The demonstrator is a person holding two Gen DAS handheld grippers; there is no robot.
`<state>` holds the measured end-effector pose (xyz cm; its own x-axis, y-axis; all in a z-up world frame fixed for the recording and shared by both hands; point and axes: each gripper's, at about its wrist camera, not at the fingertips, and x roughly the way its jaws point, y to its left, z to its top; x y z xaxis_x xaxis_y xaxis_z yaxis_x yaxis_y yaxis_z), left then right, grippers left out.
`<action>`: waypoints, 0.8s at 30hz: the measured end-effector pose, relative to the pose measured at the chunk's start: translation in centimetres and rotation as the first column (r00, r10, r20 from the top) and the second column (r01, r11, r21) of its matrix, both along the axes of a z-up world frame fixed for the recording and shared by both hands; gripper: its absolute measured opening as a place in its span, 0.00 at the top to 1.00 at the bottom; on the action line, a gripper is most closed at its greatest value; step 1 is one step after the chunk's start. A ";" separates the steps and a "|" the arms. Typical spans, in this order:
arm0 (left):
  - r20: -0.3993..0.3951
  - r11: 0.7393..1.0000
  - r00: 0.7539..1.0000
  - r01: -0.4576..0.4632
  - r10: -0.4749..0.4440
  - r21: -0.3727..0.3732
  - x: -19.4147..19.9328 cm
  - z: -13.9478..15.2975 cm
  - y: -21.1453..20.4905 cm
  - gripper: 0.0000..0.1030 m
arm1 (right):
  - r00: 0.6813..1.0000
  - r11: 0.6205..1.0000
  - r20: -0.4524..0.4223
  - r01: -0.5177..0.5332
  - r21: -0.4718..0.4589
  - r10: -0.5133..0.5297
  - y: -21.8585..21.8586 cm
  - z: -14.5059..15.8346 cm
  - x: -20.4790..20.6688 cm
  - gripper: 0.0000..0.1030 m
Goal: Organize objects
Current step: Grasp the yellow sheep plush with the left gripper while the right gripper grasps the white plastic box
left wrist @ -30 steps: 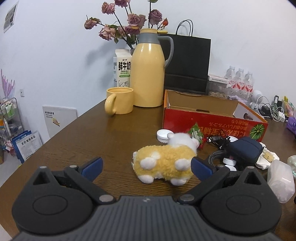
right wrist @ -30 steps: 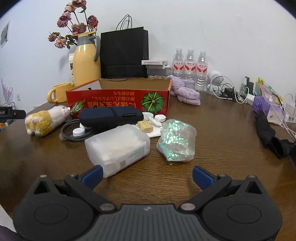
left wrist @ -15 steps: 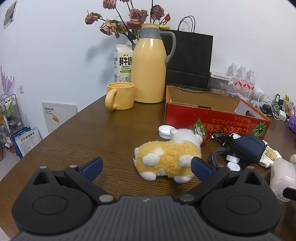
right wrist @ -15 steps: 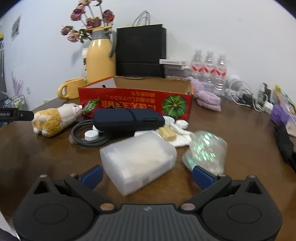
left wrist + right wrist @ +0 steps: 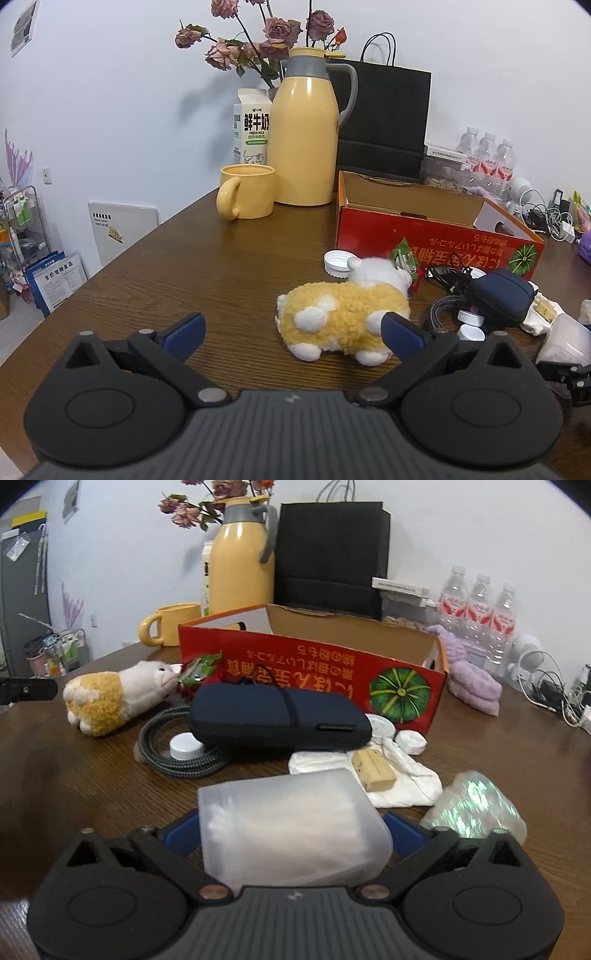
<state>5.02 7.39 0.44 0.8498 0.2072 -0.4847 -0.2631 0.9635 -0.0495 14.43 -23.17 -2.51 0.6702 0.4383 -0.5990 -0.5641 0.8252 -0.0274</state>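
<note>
Clearly the step in hand is the right gripper's [image 5: 291,834] approach to the translucent plastic box [image 5: 291,830], which lies on the wooden table [image 5: 74,775] low in the middle of the right wrist view, with the gripper's blue pads to either side of it. The jaws stand wide and have just been closing a little with the box between them; the left pad is largely hidden behind the box, so whether either pad presses on it yet cannot be told, and I judge the hold not yet made. Just beyond the box lie a white cloth [image 5: 406,779] with a small tan block [image 5: 371,770] on it, a shiny crumpled wrapper [image 5: 476,812] at lower right, a navy zip pouch [image 5: 277,716], and a coiled braided cable [image 5: 173,753] with a white cap [image 5: 186,746] inside its loop. The red cardboard box [image 5: 314,664], open at the top, stands behind all this at mid-frame and looks the likely home for the loose things. In the left wrist view the left gripper [image 5: 291,334] hangs wide open and empty above the table, its right pad just in front of the yellow plush sheep [image 5: 343,317], which lies on its side at centre frame, near the red box's front wall. Next, I judge, the right jaws need to close until both pads bear evenly on the box's soft walls, then lift it clear of the cloth and wrapper before carrying it over the red box's rim.
</note>
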 end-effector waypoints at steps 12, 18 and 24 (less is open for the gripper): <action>0.002 1.000 1.000 0.010 -0.010 -0.004 0.2 0.0 -0.1 0.00 | 0.989 0.997 0.133 0.064 0.052 -0.070 0.0 1.2 -2.2 0.17; -0.007 0.999 0.999 0.041 -0.041 0.007 1.4 0.4 -0.3 0.00 | 0.975 0.987 0.172 0.128 0.096 -0.143 0.5 1.7 -2.5 0.17; -0.027 0.991 0.992 0.128 -0.127 0.047 3.5 1.0 -1.0 0.00 | 0.967 0.983 0.189 0.152 0.105 -0.170 1.1 1.7 -2.5 0.17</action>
<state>8.55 6.37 1.46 0.8589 0.1216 -0.4976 -0.1385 0.9904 0.0028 11.95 -22.11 -0.85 0.8368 0.3602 -0.4124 -0.4144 0.9089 -0.0470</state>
